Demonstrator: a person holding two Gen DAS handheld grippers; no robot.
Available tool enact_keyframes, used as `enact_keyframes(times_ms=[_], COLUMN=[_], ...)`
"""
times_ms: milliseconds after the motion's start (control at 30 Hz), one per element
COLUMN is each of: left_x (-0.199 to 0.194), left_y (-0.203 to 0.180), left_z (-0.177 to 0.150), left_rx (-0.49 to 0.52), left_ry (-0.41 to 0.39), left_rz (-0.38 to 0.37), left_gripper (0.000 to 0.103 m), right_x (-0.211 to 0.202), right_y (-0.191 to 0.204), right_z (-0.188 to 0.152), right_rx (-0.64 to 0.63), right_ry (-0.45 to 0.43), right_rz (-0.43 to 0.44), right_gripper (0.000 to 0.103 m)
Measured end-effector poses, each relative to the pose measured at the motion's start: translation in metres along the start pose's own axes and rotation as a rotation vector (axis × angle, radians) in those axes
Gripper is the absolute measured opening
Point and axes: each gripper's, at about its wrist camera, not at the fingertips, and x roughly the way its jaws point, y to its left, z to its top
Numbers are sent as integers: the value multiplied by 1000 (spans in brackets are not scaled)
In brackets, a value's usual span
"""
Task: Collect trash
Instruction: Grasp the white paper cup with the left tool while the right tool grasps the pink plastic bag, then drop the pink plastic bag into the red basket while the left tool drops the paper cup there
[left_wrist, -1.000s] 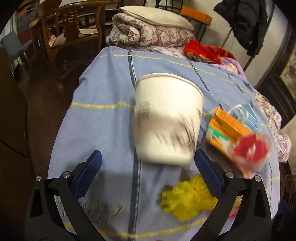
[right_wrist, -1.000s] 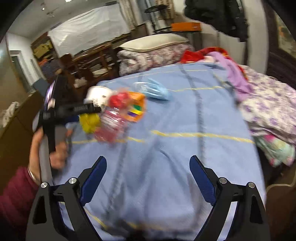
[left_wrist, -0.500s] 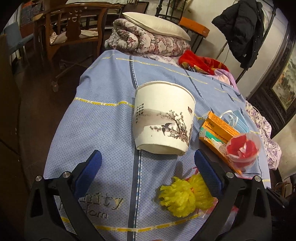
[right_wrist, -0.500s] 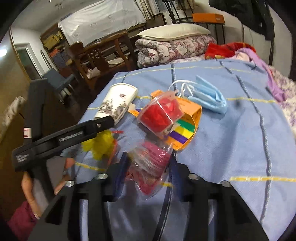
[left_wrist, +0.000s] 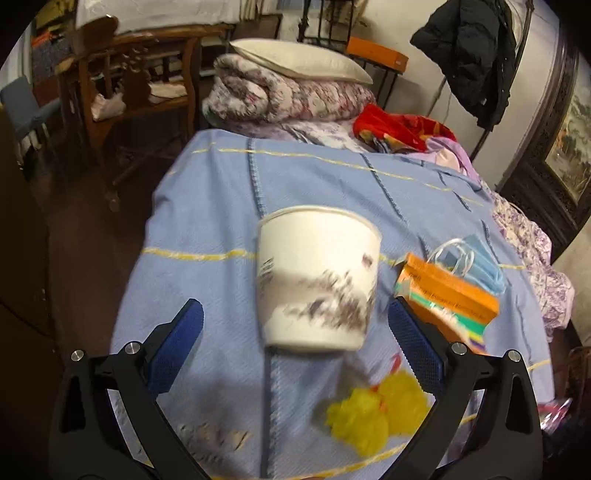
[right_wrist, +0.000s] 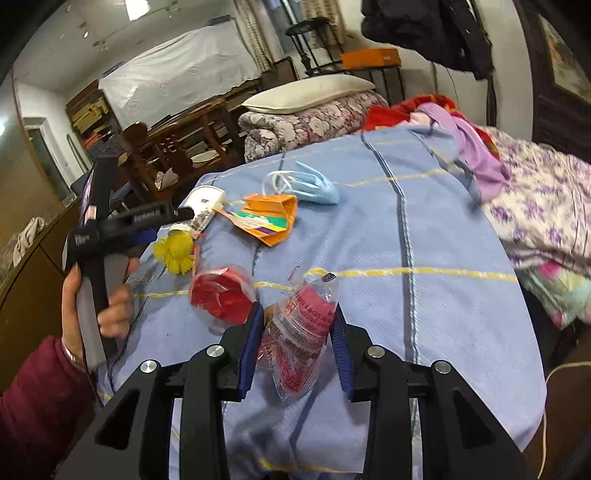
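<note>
Crinkled plastic wrapper (right_wrist: 299, 325) sits pinched inside right claw (right_wrist: 297, 332).

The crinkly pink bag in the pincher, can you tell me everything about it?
The plastic bag is clear and crumpled, with pink and red printing that is too wrinkled to read. It looks thin and crinkly, and nearly flat. The right gripper has just closed its blue pads on the bag's two sides, so it is pinched in the middle. Its upper end sticks out toward the blue bedsheet, and its lower corner hangs down between the black arms. A clear cup with red inside lies just left of it.
</note>
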Motion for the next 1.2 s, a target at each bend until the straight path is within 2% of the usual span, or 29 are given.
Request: enact_keyframes(times_ms=[67, 133, 200, 233, 267, 333, 400, 533, 667, 800, 1000, 1200], left_x=[8, 16, 26, 29, 30, 25, 8, -33, -68, -101, -129, -143], left_y=[-10, -21, -29, -28, -26, -18, -11, -7, -13, -39, -87, -146], left_z=[5, 5, 3, 1, 0, -2, -2, 0, -2, -18, -54, -91], left_rx=[28, 79, 123, 125, 117, 81, 58, 50, 54, 111, 191, 287], left_ry=[24, 30, 41, 43, 43, 40, -11, -94, -131, -159, -145, -113], left_rz=[9, 54, 134, 150, 150, 108, 85, 60, 19, -22, -112, -210], left_gripper=[96, 96, 96, 92, 74, 71, 71, 71, 71, 71, 71, 72], right_x=[4, 6, 2, -1, -3, -8, -17, -27, -39, -57, -86, -119], right_y=[-3, -4, -4, -4, -5, -6, -9, -15, -19, -22, -38, -84], right_z=[-1, -3, -3, -3, -2, 0, 2, 7, 10, 7, -10, -39], right_rx=[13, 20, 19, 15, 12, 9, 16, 39, 64, 61, 86, 184], right_ry=[8, 13, 7, -1, -7, -25, -46, -70, -90, -115, -130, -113], right_rz=[4, 8, 7, 4, 0, -7, -12, -10, -2, -16, -49, -116], right_gripper=[37, 37, 37, 37, 37, 37, 37, 37, 37, 37, 38, 38])
